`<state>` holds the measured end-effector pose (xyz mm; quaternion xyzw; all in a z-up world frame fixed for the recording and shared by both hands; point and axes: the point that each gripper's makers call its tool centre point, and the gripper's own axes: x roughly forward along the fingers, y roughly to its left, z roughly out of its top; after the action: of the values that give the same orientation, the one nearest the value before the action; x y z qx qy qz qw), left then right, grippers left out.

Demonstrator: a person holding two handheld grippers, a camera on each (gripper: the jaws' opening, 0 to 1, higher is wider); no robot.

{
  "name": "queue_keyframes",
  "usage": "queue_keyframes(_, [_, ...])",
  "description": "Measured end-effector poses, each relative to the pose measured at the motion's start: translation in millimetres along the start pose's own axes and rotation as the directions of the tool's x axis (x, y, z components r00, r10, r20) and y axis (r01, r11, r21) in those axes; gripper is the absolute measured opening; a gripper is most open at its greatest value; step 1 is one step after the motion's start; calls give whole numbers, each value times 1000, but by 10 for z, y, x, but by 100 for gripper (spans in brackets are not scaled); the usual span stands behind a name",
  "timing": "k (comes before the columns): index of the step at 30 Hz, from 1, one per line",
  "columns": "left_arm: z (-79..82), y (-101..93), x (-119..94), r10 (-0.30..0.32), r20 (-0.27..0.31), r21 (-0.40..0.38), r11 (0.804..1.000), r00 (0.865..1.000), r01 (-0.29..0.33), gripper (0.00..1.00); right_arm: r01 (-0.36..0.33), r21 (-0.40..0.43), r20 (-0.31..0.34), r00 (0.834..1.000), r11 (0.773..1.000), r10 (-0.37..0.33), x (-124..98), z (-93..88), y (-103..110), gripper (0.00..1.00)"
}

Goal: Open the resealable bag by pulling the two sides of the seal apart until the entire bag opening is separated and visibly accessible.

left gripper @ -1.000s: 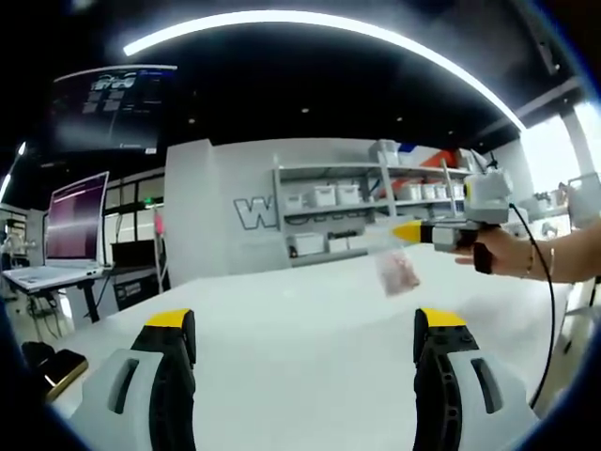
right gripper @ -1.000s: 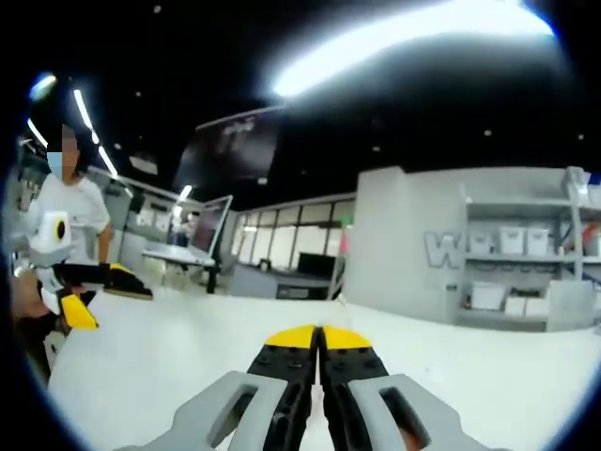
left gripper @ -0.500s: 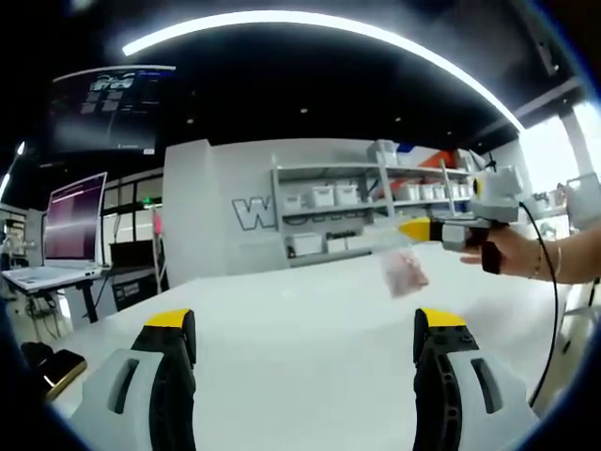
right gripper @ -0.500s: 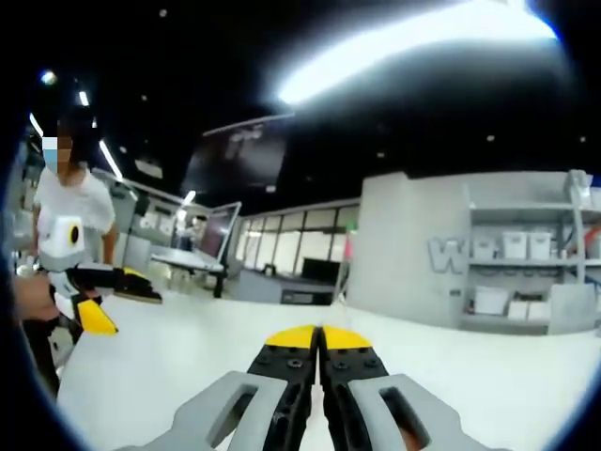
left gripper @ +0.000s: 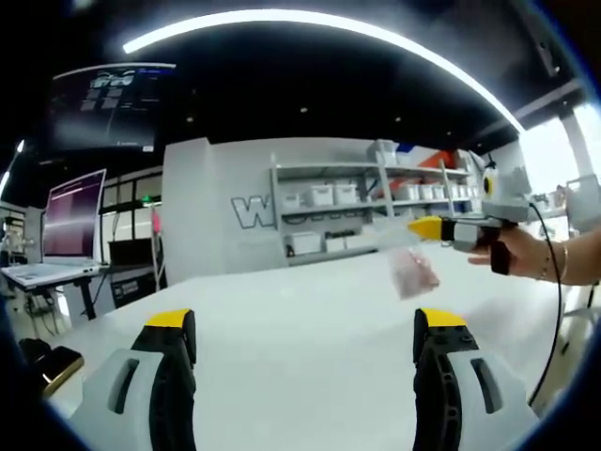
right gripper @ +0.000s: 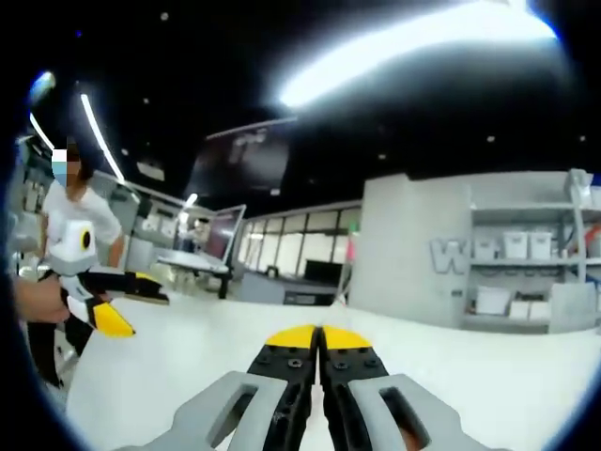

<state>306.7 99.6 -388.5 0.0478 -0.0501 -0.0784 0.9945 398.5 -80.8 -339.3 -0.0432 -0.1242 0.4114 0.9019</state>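
Bag (left gripper: 413, 273) hangs above the counter (left gripper: 310, 319).
Right gripper (left gripper: 424, 227) pinches its top edge; left gripper (left gripper: 305, 324) gapes wide, empty.

Light source: you work under a long ceiling strip light (left gripper: 310, 23), blown out in both views.
Ceiling: dark, nearly black around it.
Desk (left gripper: 300, 319): your white top reads bright and even, with soft shadows.
Window: glare at your far right (left gripper: 549, 150).
Distortion: fisheye bends straight lines near the edges.
Focus: your right gripper view looks softer.
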Motion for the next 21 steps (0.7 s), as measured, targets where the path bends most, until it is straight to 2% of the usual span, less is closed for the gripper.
queue_keyframes(21, [-13,-21,-19,-2,2,-6,1000,1000,2,96,-15,12,22,1000,1000,15,-218,45,142,0])
